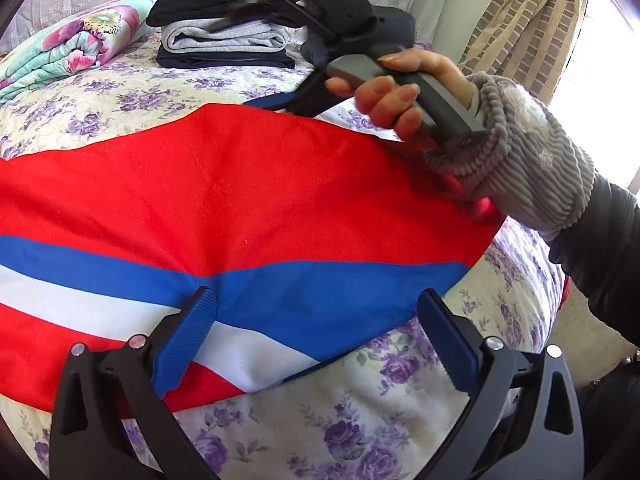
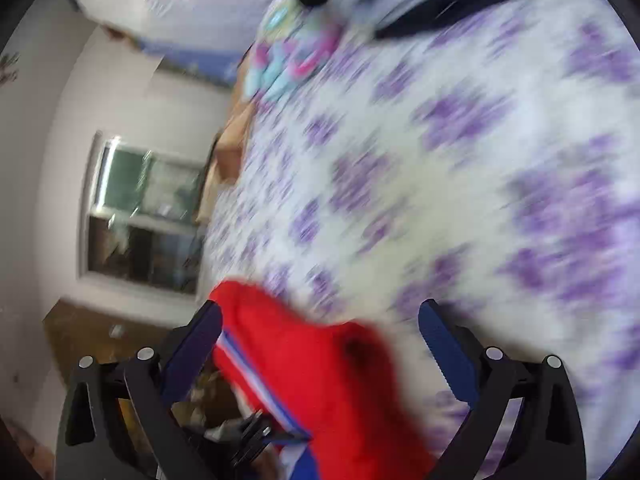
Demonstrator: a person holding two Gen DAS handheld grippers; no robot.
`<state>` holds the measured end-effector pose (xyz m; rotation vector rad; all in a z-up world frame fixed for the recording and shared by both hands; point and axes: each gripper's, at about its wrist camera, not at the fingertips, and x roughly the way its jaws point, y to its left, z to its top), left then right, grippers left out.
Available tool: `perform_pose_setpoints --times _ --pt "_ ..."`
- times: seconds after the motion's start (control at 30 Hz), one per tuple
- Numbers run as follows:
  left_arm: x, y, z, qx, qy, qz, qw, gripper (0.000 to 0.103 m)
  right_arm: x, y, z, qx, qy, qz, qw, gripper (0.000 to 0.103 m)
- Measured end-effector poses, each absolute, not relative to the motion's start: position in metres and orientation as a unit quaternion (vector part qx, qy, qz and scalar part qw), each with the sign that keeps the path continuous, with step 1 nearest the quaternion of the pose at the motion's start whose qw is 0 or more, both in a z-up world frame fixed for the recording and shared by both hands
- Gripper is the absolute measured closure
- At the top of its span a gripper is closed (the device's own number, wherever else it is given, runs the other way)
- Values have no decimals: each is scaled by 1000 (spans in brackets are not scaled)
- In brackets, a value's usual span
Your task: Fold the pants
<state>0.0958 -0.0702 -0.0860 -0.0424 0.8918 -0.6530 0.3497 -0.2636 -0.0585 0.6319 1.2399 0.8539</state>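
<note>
Red pants [image 1: 240, 184] lie on the flowered bedspread [image 1: 360, 420]; left gripper [image 1: 316, 320] and right gripper [image 2: 320, 328] gape wide, empty.

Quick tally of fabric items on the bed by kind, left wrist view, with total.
Red, blue and white pants spread out: 1
Folded garments in the stack (black, grey, dark navy): 3
Floral blanket, folded: 1
Total: 5
</note>
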Motion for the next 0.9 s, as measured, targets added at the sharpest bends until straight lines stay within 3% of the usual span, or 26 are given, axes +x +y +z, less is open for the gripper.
perform_pose_setpoints --times 0.13,0.3,0.37,0.4,0.43,0.5,0.63,0.73,0.9 --pt "95 -67 -83 -33 421 -306 853 5 305 -239 -32 237 536 445 677 3" --pt "93 -68 -83 -26 421 -301 855 5 276 -193 -54 232 553 446 664 4" --pt "91 -70 -83 -20 420 -297 857 5 286 -198 -72 207 561 378 707 13" --pt "91 -70 -82 -20 420 -293 859 5 288 -202 -72 206 556 370 716 26" --pt "92 -69 -81 -22 422 -289 859 5 286 -207 -66 214 546 361 725 27" --pt "91 -66 -76 -26 422 -278 862 5 273 -234 -36 225 497 329 771 23" --pt "92 -44 -61 -50 401 -233 884 5 212 -312 12 234 401 265 845 5" --pt "98 -15 -53 -106 393 -205 890 5 145 -390 13 280 363 185 869 4" --pt "94 13 -56 -146 377 -161 900 5 30 -487 -30 382 336 38 860 4"
